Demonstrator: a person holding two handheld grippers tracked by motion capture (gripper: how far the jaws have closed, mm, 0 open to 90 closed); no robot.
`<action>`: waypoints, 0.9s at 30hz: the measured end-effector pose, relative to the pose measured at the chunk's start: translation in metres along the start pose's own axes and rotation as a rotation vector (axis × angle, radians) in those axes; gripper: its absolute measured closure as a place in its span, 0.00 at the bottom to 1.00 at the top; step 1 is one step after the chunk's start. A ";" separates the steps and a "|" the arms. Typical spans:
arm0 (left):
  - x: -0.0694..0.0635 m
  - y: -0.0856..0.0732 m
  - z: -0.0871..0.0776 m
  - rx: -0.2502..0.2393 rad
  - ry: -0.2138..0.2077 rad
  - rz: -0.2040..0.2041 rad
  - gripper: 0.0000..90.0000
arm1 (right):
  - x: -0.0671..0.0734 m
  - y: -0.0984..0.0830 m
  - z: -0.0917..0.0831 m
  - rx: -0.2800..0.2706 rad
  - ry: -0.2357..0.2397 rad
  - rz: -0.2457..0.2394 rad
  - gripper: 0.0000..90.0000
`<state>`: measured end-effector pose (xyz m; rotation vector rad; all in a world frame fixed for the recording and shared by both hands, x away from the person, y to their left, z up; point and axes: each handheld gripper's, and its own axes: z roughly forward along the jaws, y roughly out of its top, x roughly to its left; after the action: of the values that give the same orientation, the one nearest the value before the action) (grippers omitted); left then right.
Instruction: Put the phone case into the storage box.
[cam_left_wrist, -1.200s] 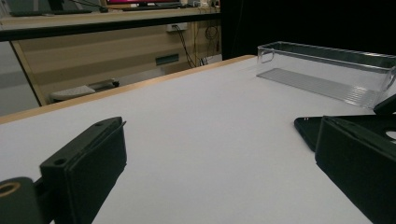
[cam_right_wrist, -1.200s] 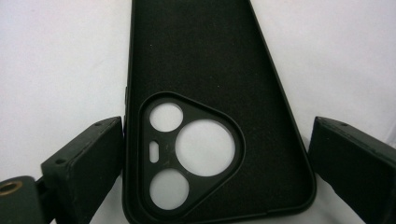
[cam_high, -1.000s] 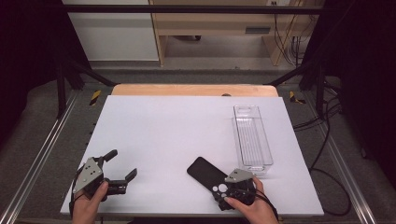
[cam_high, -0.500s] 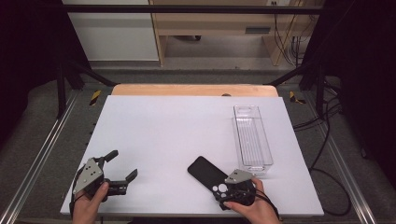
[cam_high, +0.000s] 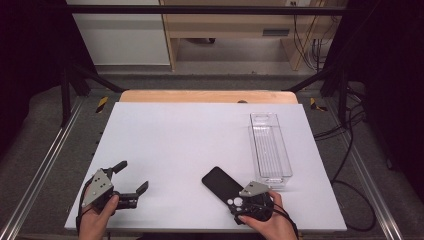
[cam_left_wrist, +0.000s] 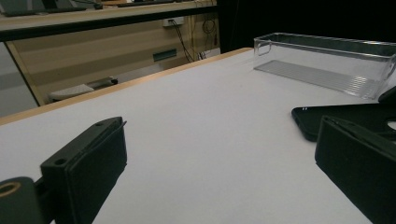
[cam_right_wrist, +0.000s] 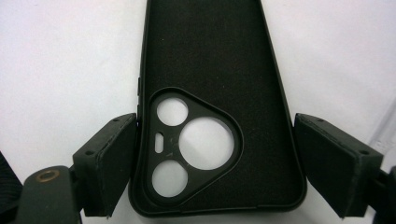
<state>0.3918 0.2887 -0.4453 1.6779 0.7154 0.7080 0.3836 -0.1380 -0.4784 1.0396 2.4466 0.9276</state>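
A black phone case (cam_high: 220, 182) lies inside-up on the white table (cam_high: 190, 135), near the front right. Its camera cut-outs (cam_right_wrist: 196, 144) face the right gripper. The right gripper (cam_right_wrist: 215, 154) straddles that end, and its jaws have just been closing with the case between them. Both pads now sit against the case's long sides. A hand holds this gripper (cam_high: 239, 199) at the table's front edge. The left gripper (cam_high: 134, 175) rests at the front left, open and with nothing in it (cam_left_wrist: 219, 154). From there the phone case (cam_left_wrist: 341, 116) shows off to the right.
A clear plastic bin (cam_high: 270, 145) stands lengthwise on the right side of the table, just beyond the case, and the same bin (cam_left_wrist: 327, 60) has nothing in it. A wooden strip (cam_high: 205, 96) runs along the far edge. Metal rails flank both sides.
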 end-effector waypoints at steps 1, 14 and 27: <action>0.000 0.000 -0.001 -0.002 0.002 0.001 0.03 | 0.000 0.000 -0.001 -0.003 -0.001 0.006 0.19; -0.009 0.005 -0.001 -0.029 -0.026 -0.018 0.03 | 0.005 0.009 -0.018 -0.053 0.006 0.016 0.19; -0.038 0.022 0.019 -0.011 -0.055 0.142 0.04 | 0.019 0.042 -0.011 -0.046 0.027 -0.042 0.20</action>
<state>0.3840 0.2438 -0.4305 1.7439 0.5568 0.7599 0.3867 -0.1069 -0.4430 0.9622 2.4475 0.9851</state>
